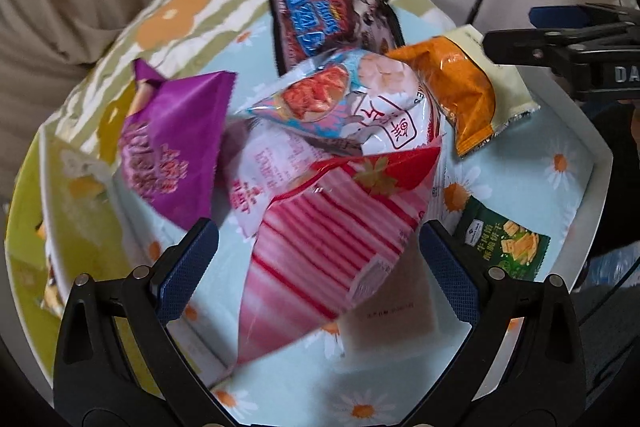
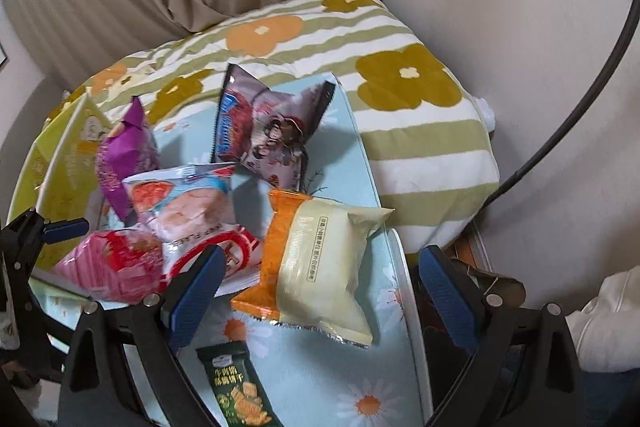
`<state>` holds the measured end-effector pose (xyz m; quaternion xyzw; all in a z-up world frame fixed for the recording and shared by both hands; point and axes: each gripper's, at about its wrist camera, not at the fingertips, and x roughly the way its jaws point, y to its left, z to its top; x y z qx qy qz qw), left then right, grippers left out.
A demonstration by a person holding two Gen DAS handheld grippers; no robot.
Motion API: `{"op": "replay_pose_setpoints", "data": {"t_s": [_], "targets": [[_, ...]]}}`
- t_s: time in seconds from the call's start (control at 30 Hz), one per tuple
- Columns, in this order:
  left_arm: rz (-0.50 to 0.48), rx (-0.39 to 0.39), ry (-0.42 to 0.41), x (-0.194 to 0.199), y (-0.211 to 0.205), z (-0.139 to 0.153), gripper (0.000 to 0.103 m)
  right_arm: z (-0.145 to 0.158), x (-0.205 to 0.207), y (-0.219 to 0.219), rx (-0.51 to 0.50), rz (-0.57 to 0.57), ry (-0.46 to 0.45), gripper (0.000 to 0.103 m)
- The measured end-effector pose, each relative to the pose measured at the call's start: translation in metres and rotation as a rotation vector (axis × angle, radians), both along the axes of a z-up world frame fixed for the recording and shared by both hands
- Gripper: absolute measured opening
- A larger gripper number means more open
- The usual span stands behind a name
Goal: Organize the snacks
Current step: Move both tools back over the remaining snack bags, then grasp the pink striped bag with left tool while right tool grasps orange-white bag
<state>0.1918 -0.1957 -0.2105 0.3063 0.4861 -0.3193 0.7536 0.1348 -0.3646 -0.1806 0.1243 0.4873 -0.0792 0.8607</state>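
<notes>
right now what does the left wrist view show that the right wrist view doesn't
Only the left wrist view shows the front of the pink striped packet, lying between the open left gripper fingers.

Only the right wrist view shows the pale back panel of the orange packet and white cloth off the table's right edge.

Both show the purple packet, the dark packet, the green cracker packet and the daisy tablecloth. The right gripper is open too.
</notes>
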Motion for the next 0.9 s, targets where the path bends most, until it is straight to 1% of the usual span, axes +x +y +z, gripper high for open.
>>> {"op": "replay_pose_setpoints", "data": {"t_s": [0.1,0.13,0.17,0.2,0.23,0.27,0.4,0.53,0.57,0.6,0.67,0.73,0.83,0.9], "targets": [[-0.032,0.004,0.014,0.004,-0.005,-0.007,0.099,-0.008,0.007,0.0,-0.01,-0.03,0.022,0.096],[-0.042,0.005,0.023,0.007,-0.006,-0.01,0.095,-0.011,0.008,0.0,-0.007,-0.039,0.027,0.096],[-0.049,0.007,0.031,0.008,-0.007,-0.012,0.088,-0.013,0.01,0.0,-0.004,-0.047,0.032,0.095],[-0.056,0.013,0.043,0.01,-0.007,-0.015,0.084,-0.014,0.012,0.001,-0.003,-0.051,0.036,0.094],[-0.06,0.018,0.049,0.011,-0.008,-0.017,0.078,-0.017,0.014,0.003,-0.001,-0.053,0.042,0.093],[-0.069,0.022,0.061,0.012,-0.008,-0.019,0.074,-0.018,0.016,0.004,-0.002,-0.054,0.047,0.091],[-0.088,0.015,0.073,0.015,-0.008,-0.022,0.072,-0.025,0.022,0.009,-0.009,-0.056,0.06,0.086],[-0.081,0.002,0.093,0.02,-0.005,-0.021,0.069,-0.032,0.028,0.01,-0.006,-0.073,0.07,0.084],[-0.078,0.0,0.096,0.02,-0.005,-0.021,0.068,-0.033,0.028,0.011,-0.004,-0.077,0.073,0.082],[-0.073,-0.002,0.1,0.021,-0.002,-0.021,0.068,-0.035,0.029,0.011,0.0,-0.079,0.075,0.079],[-0.057,-0.01,0.114,0.025,0.002,-0.021,0.068,-0.038,0.031,0.012,0.003,-0.078,0.083,0.076],[-0.031,-0.025,0.136,0.028,0.007,-0.02,0.068,-0.04,0.033,0.013,0.002,-0.077,0.087,0.075],[-0.008,-0.039,0.148,0.031,0.013,-0.018,0.068,-0.042,0.034,0.014,-0.003,-0.077,0.09,0.073],[0.008,-0.048,0.15,0.031,0.018,-0.016,0.068,-0.043,0.035,0.016,-0.007,-0.073,0.094,0.065]]}}
